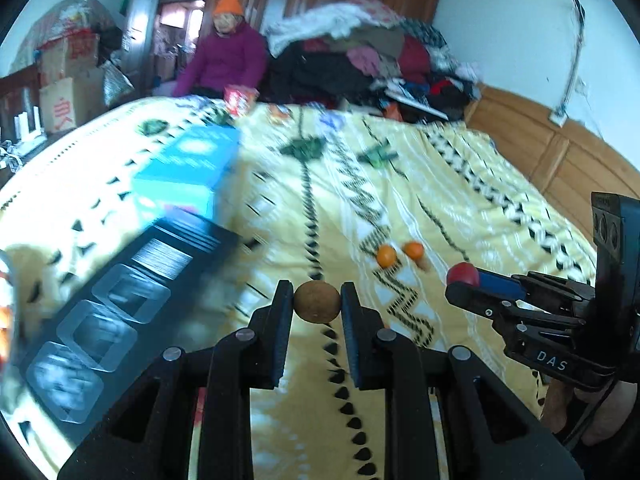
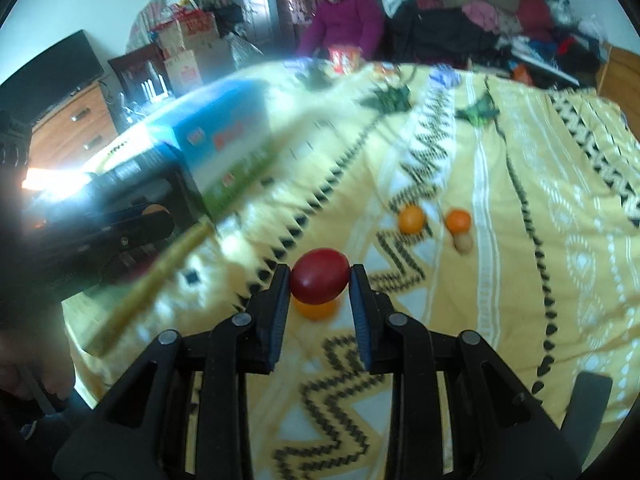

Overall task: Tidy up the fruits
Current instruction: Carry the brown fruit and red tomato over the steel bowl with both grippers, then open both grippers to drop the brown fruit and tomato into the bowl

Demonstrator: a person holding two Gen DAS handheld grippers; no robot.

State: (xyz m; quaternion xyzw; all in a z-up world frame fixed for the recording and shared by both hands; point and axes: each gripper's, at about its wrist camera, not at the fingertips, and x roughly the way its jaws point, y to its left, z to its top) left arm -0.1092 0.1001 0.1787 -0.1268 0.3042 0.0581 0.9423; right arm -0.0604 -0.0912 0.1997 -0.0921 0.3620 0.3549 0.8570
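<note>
Fruits are lying and being held over a yellow patterned bed cover [image 1: 440, 184].

Left wrist view: the left claw [image 1: 317, 300] is clamping a round, rough brown fruit [image 1: 317, 302]. Two oranges [image 1: 387, 256] are resting side by side beyond; the black compartment tray [image 1: 120, 308] is blurring at left.

Right wrist view: the right claw [image 2: 320, 282] is gripping a smooth red fruit [image 2: 319, 276], which is partly hiding another orange [image 2: 316, 309] beneath. A small tan fruit [image 2: 464, 243], indistinct, is touching one orange.
</note>
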